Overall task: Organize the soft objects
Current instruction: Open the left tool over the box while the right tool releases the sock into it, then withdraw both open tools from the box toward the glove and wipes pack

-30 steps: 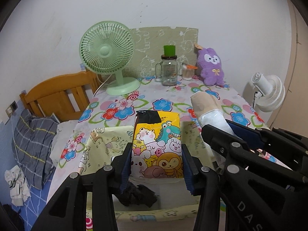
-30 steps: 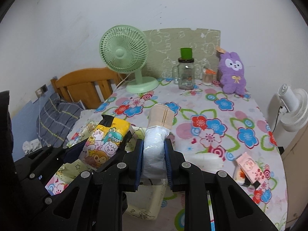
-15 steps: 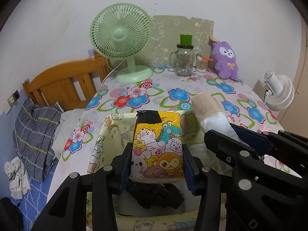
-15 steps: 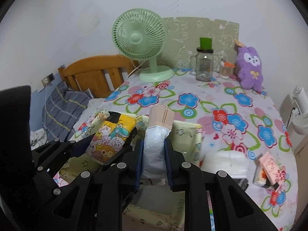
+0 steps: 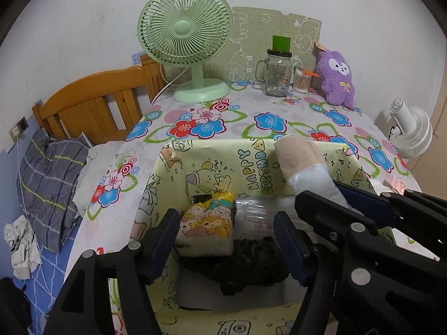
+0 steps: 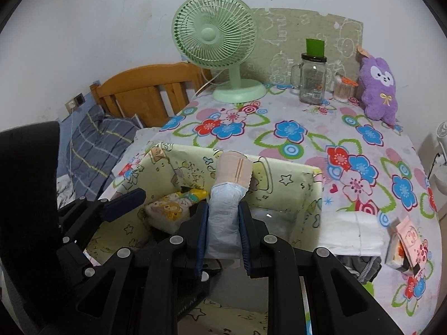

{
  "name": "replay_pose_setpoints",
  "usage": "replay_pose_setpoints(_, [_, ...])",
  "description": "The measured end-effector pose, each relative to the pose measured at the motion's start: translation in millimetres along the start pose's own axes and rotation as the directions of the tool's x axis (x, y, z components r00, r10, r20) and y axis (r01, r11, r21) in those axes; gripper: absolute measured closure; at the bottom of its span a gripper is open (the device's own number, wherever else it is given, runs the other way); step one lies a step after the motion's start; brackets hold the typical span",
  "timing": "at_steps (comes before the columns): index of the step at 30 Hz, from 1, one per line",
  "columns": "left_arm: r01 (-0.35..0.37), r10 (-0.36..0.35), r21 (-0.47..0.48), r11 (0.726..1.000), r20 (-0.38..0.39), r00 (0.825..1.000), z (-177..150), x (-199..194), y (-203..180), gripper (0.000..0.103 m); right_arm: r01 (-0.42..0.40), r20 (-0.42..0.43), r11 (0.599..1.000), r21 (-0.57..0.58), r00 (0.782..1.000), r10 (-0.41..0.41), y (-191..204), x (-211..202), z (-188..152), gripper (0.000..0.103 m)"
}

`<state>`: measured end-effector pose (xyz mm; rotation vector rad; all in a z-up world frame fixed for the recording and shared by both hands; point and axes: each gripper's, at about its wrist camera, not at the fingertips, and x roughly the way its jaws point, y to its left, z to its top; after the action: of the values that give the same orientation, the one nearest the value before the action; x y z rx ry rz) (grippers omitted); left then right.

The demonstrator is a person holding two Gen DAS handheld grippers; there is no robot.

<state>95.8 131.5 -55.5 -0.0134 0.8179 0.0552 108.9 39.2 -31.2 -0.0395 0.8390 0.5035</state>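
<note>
A yellow cartoon-print soft pack (image 5: 206,223) lies inside the pale yellow cartoon box (image 5: 251,153), leaning on its left wall. My left gripper (image 5: 226,223) hovers over it with its jaws opening; the pads stand clear of the pack on both sides. My right gripper (image 6: 224,212) is shut on a white and beige soft pack (image 6: 226,203), held tilted over the box (image 6: 293,178) and poking past its far wall. In the left wrist view that pack (image 5: 301,164) and the right gripper (image 5: 349,209) come in from the right.
Black crumpled plastic (image 5: 251,265) and a clear wrapped pack (image 5: 257,217) lie in the box. A green fan (image 5: 184,36), a glass jar (image 5: 276,75) and a purple plush (image 5: 338,78) stand at the back. A white tissue pack (image 6: 352,231) and a pink carton (image 6: 405,243) lie right of the box.
The left jaws have spread and the yellow pack has dropped from them into the box. Both grippers have come forward and down over the box. The right grip is unchanged.
</note>
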Motion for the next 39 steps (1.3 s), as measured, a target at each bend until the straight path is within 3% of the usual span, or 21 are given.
replay_pose_setpoints(2, [-0.001, 0.001, -0.002, 1.000, -0.010, 1.000, -2, 0, 0, 0.029, -0.008, -0.006, 1.000, -0.003, 1.000, 0.008, 1, 2, -1, 0.077])
replay_pose_setpoints(5, [0.017, -0.017, -0.002, 1.000, -0.018, 1.000, -4, -3, 0, 0.028, -0.021, -0.011, 1.000, 0.008, 1.000, 0.021, -1, 2, -3, 0.066])
replay_pose_setpoints(10, [0.035, -0.035, -0.006, 0.999, -0.008, 0.999, -7, -11, -2, 0.024, -0.004, 0.001, 0.999, 0.049, 1.000, 0.004, -5, -5, -8, 0.035])
replay_pose_setpoints(13, [0.036, -0.036, -0.006, 0.999, 0.003, 0.999, -9, -16, -4, 0.022, 0.006, 0.013, 0.999, 0.050, 1.000, -0.007, -6, -10, -10, 0.029])
replay_pose_setpoints(19, [0.033, -0.033, -0.006, 0.999, 0.029, 0.999, -10, -28, -8, 0.016, 0.004, 0.030, 0.998, 0.064, 1.000, -0.006, -8, -21, -12, 0.024])
replay_pose_setpoints(39, [0.011, -0.014, 0.030, 0.999, 0.121, 0.993, -7, -70, -39, 0.001, 0.110, 0.146, 0.992, 0.063, 0.982, -0.118, -20, -79, -16, 0.006])
